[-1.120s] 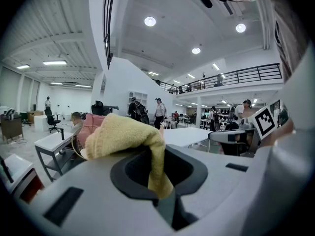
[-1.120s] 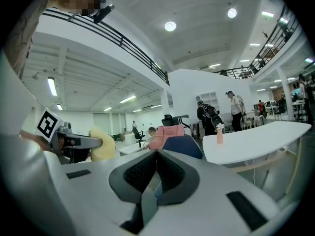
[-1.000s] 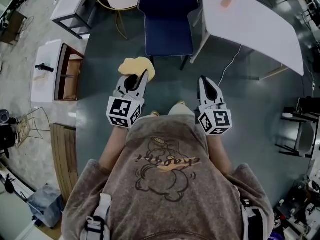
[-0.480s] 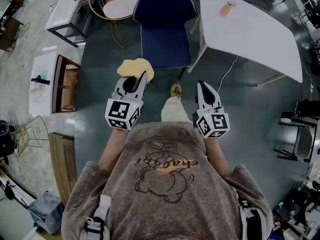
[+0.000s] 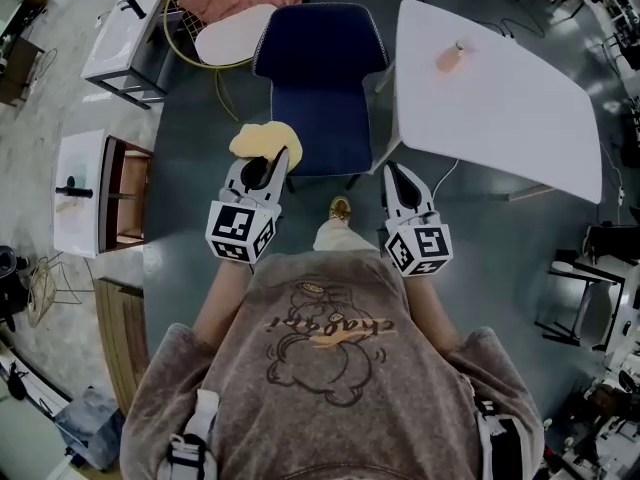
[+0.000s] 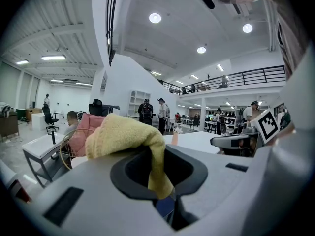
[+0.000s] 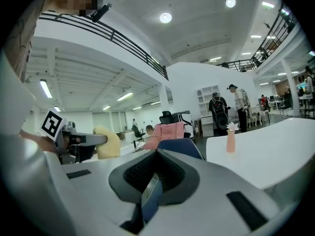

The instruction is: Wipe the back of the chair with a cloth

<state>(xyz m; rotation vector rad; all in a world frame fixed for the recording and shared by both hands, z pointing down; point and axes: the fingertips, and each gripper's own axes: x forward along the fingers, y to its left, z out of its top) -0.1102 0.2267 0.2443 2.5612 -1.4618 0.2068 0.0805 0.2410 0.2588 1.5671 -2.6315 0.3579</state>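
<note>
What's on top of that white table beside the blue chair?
A small pink vase holding a white flower; the table top otherwise looks bare. What's beneath it is covered.

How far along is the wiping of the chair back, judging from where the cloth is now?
Done: the yellow cloth is picked up, clamped in the left tool. In hand: the person faces the blue chair with both tools raised before it; the right tool is shut and empty. Left: the cloth appears clear of the chair, so the whole wipe of its back remains.
</note>
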